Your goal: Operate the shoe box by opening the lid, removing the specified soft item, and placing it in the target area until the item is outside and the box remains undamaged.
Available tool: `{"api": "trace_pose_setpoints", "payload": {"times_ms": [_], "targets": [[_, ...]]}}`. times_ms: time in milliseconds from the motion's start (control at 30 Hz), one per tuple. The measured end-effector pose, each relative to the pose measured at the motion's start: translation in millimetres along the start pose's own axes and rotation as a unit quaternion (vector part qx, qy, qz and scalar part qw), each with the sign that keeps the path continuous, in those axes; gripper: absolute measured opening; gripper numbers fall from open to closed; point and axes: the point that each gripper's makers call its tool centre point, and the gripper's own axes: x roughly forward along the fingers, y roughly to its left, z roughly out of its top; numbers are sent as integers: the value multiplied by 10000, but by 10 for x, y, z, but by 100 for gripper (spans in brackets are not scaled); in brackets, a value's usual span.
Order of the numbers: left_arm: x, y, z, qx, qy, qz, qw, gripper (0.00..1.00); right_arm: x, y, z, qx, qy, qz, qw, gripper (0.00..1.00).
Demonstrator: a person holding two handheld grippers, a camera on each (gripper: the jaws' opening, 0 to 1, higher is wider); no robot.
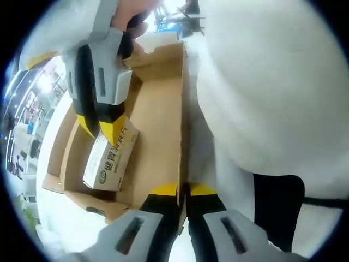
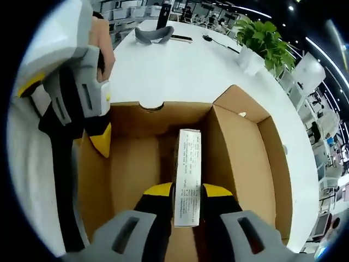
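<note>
An open brown cardboard shoe box point(image 2: 131, 164) lies on a white table point(image 2: 180, 71). Inside it is a small printed pack point(image 2: 187, 169), beige with green lettering on its face point(image 1: 109, 158). My right gripper point(image 2: 187, 192) is shut on the pack's near end, just above the box floor. In the left gripper view the right gripper point(image 1: 101, 126) reaches in from the upper left and its yellow tips pinch the pack. My left gripper point(image 1: 182, 192) is shut on the box's side wall point(image 1: 182, 125), which stands on edge between the jaws. It enters the right gripper view at the left point(image 2: 68, 114).
The box's lid point(image 2: 245, 153) lies open to the right. At the table's far side are a potted plant point(image 2: 262, 33), a grey curved object point(image 2: 154, 35) and a dark flat item point(image 2: 182, 38). A person's white clothing point(image 1: 267, 82) is close beside the box.
</note>
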Motion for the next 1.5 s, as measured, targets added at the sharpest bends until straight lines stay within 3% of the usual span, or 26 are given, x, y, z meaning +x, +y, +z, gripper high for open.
{"api": "trace_pose_setpoints", "payload": {"times_ms": [167,333,467,667,833,1500], "targets": [[5,9,-3,-54,20,-75,10000,3,-77,89,-114,662,26,389,9970,18],[14,7,-5,-127,15,-65,9999,3,-103,125,-166,862,17,581,9946,20],[11,2,-6,-110,13,-31,9999,3,-58,164,-75,1028,-61,683,9923,28],[1,12,-6,-322,37,-60,9995,3,73,214,-74,913,74,739,9930,31],[10,-3,-14,-227,46,-47,9997,3,121,195,-162,947,291,708,9926,28],[45,9,-12,-179,-1,-4,9998,3,261,222,-197,917,457,739,9920,21]]}}
